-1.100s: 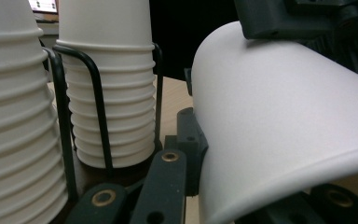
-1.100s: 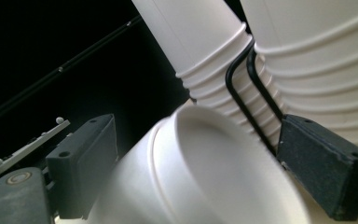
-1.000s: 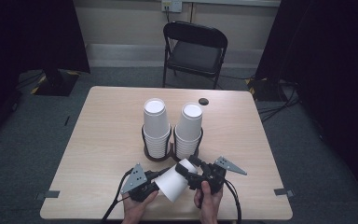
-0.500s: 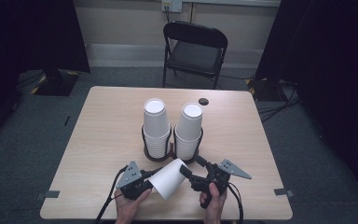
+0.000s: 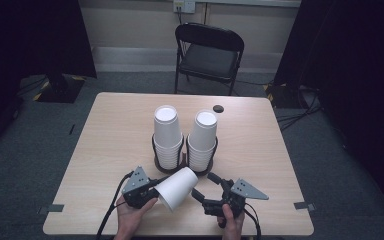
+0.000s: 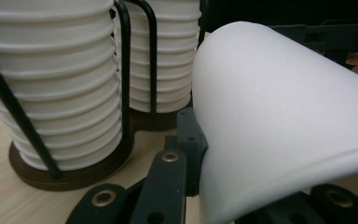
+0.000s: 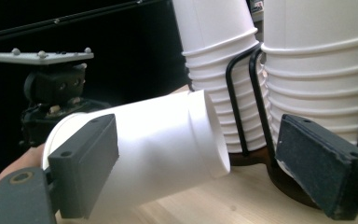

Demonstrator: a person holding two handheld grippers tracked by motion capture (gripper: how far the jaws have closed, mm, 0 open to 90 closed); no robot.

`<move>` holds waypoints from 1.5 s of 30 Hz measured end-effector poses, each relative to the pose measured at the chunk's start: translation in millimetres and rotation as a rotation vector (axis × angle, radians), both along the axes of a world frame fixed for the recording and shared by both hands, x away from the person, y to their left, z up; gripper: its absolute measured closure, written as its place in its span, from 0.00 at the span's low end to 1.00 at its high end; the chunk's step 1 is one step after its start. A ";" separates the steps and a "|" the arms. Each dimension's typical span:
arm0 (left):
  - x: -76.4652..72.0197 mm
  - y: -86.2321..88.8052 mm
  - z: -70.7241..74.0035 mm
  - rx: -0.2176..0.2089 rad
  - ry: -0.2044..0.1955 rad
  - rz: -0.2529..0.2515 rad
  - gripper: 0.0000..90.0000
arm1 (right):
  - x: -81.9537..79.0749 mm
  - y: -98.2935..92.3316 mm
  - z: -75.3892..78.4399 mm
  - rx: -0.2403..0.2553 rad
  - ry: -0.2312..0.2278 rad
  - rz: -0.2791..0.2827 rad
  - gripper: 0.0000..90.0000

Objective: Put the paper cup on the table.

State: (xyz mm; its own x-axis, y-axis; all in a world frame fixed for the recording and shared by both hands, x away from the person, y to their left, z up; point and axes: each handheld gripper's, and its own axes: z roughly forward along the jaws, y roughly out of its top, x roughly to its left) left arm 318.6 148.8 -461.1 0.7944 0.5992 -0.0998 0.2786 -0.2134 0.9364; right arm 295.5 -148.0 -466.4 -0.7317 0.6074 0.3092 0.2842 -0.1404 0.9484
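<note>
While the white paper cup [image 5: 176,188] is held on its side just above the table, near the 6 o'clock edge, it is pinched at its rim by the left gripper [image 5: 152,186]. The jaws of that gripper are closed on the cup, one on each side of its wall, as is seen in the left gripper view, where the cup [image 6: 279,121] bulges over the black jaws. The cup's bottom is pointed toward 1 o'clock, at the two stacks.

The right gripper [image 5: 205,186] is held just beside the cup, at its 3 o'clock side. Its jaws are spread wide and nothing is pressed by them. In the right gripper view the cup [image 7: 154,144] is seen partly behind the near pad [image 7: 86,163], with a gap left to the far pad [image 7: 324,163].

The step in hand looks like passing or turning the cup. To do it well, the cup should be squeezed only softly, since thin paper is bent easily. The cup should be kept clear of the stacks so they are not bumped. The open jaws should be lined up on the cup's wall before they are shut.

At 12 o'clock from the cup, two stacks of cups [image 5: 169,137] are kept upside down in a black wire holder [image 5: 184,159]. The table [image 5: 105,150] is made of pale wood. A small dark round thing [image 5: 218,108] is seen near its far edge. Behind the table a black folding chair [image 5: 209,55] is set on grey carpet, and dark curtains are hung at both sides.
</note>
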 end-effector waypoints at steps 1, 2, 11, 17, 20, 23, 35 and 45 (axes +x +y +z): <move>0.5 0.8 2.1 0.005 0.003 -0.003 0.96 | -0.6 0.7 0.1 -0.012 -0.007 -0.010 0.14; 0.7 1.1 4.4 0.016 0.005 -0.001 0.96 | -0.7 1.2 -0.3 -0.019 -0.024 -0.005 0.14; 3.2 5.3 12.4 0.047 0.056 0.032 0.96 | -2.1 3.5 -6.7 -0.091 -0.097 0.009 0.15; 4.3 6.9 16.3 0.064 0.056 0.039 0.96 | -4.8 9.0 -10.5 -0.238 -0.115 0.014 0.17; 6.3 6.5 19.1 0.083 0.070 0.020 0.96 | -6.4 11.1 -11.0 -0.301 -0.135 0.015 0.17; 8.7 6.0 21.1 0.107 0.083 0.006 0.96 | -7.7 14.1 -11.4 -0.353 -0.161 0.027 0.17; 12.7 2.6 24.8 0.164 0.129 -0.036 0.96 | -11.0 25.1 -13.6 -0.518 -0.237 0.014 0.15; 14.7 -1.8 22.5 0.179 0.149 -0.053 0.96 | -19.4 36.1 -15.5 -0.714 -0.387 -0.070 0.15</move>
